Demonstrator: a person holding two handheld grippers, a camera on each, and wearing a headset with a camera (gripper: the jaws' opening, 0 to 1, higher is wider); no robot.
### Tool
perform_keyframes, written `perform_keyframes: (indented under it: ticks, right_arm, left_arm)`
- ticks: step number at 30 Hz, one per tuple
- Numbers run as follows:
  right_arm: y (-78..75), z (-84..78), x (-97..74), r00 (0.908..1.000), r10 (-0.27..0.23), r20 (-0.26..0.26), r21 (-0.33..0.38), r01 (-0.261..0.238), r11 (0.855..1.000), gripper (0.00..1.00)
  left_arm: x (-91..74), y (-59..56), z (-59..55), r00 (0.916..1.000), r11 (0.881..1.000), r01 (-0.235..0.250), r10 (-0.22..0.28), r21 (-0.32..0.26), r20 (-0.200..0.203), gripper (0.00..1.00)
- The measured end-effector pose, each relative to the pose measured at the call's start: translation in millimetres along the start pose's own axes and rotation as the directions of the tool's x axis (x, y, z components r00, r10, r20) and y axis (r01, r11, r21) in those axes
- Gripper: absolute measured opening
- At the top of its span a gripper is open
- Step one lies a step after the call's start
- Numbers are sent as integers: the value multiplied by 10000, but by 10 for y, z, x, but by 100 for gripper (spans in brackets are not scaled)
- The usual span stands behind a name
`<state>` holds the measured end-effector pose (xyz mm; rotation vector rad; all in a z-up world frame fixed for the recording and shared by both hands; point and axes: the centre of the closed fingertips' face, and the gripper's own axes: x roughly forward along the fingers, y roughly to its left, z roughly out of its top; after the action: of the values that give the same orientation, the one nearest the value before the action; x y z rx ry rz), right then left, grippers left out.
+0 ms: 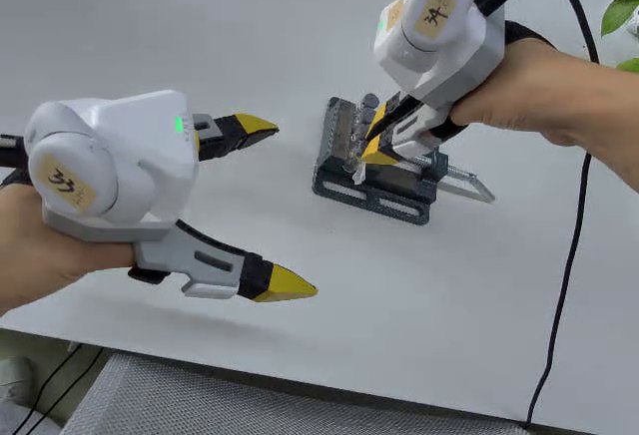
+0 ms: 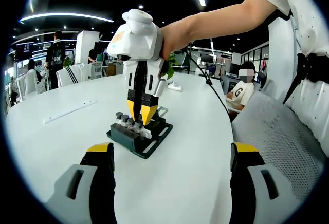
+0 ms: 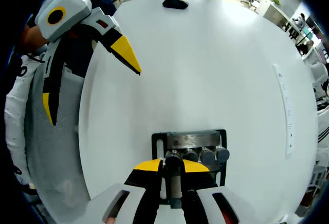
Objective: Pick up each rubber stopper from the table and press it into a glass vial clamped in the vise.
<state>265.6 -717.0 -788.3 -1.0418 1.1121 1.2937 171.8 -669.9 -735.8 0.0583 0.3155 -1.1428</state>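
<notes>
Dark green vise (image 3: 188, 140) stood on the white surface (image 3: 205, 70), four glass vials (image 2: 129, 125) clamped upright in a row within it, each topped by a grey rubber stopper (image 3: 222, 154), the end one was pinched between the fingers of the right gripper (image 3: 173, 165)

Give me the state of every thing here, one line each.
left gripper: jaws wide open, empty.
right gripper: jaws shut on the end stopper.
end stopper: gripped, over the vise.
other three stoppers: seated in vials.
vise: clamping the row of vials.
</notes>
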Motion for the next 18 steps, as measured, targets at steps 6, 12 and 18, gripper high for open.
perform_keyframes:
  ticks: [6, 12, 18]
  right_arm:
    - [-23, 1, 0, 9999, -69, 79, 59, 68, 10000, 10]
    - [-39, -19, -6, 9999, -89, 53, -101, 89, 9999, 8]
    - [-26, -11, -4, 10000, -56, 43, -83, 57, 9999, 8]
  left_arm:
    - [10, -23, -5, 10000, 10000, 45, -45, -28, -13, 93]
    - [22, -25, -13, 10000, 10000, 87, -87, -43, -22, 93]
    - [19, -16, -9, 10000, 9999, 94, -94, -45, -4, 92]
